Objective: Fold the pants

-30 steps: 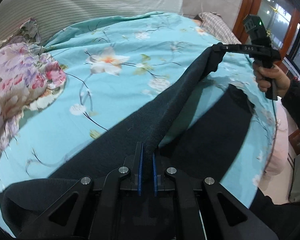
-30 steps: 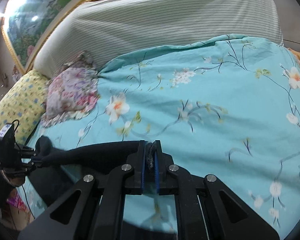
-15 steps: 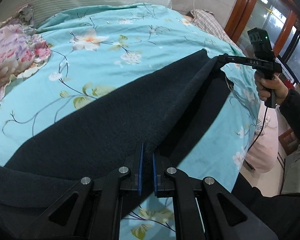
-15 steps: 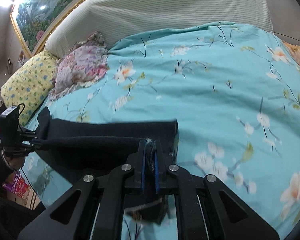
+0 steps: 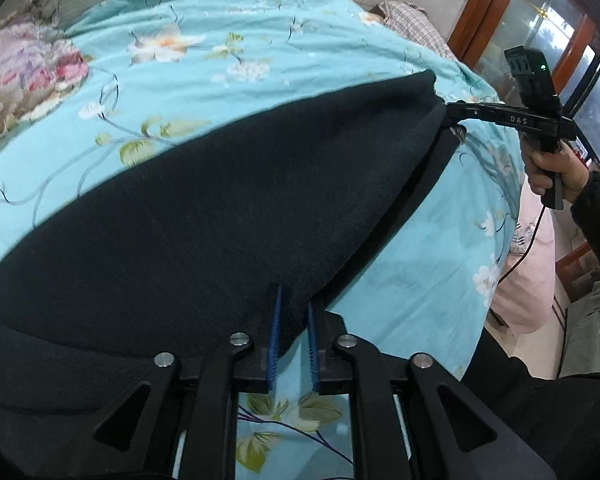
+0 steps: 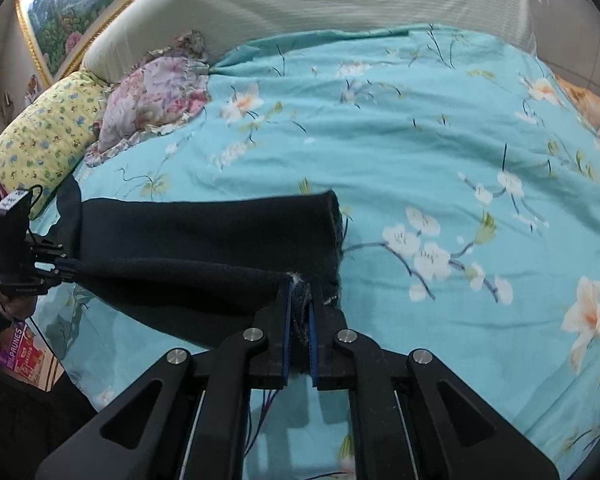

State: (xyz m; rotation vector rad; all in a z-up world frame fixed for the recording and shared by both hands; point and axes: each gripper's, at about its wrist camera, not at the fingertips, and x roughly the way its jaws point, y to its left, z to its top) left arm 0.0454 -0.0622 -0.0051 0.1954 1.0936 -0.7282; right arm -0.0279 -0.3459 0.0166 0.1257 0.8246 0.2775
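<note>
Dark navy pants (image 5: 204,216) lie on the teal floral bedspread (image 5: 220,76), one leg folded over the other. My left gripper (image 5: 294,312) is shut on the near edge of the pants. My right gripper (image 6: 300,300) is shut on the cuff end of the pants (image 6: 204,236). The edge between the two grippers is held slightly above the bed. The right gripper also shows in the left wrist view (image 5: 450,118), pinching the far cuff. The left gripper shows in the right wrist view (image 6: 66,270) at the waist end.
A floral pink pillow (image 6: 156,96) and a yellow pillow (image 6: 40,140) lie at the head of the bed by the striped headboard (image 6: 340,4). A wooden-framed glass door (image 5: 540,40) stands beyond the bed's right side. A pink cloth (image 5: 528,272) hangs off the bed edge.
Both grippers carried the lifted pant leg across and down over the other leg. The fabric now lies nearly flat on the bed, and the left jaws look slightly wider apart.
</note>
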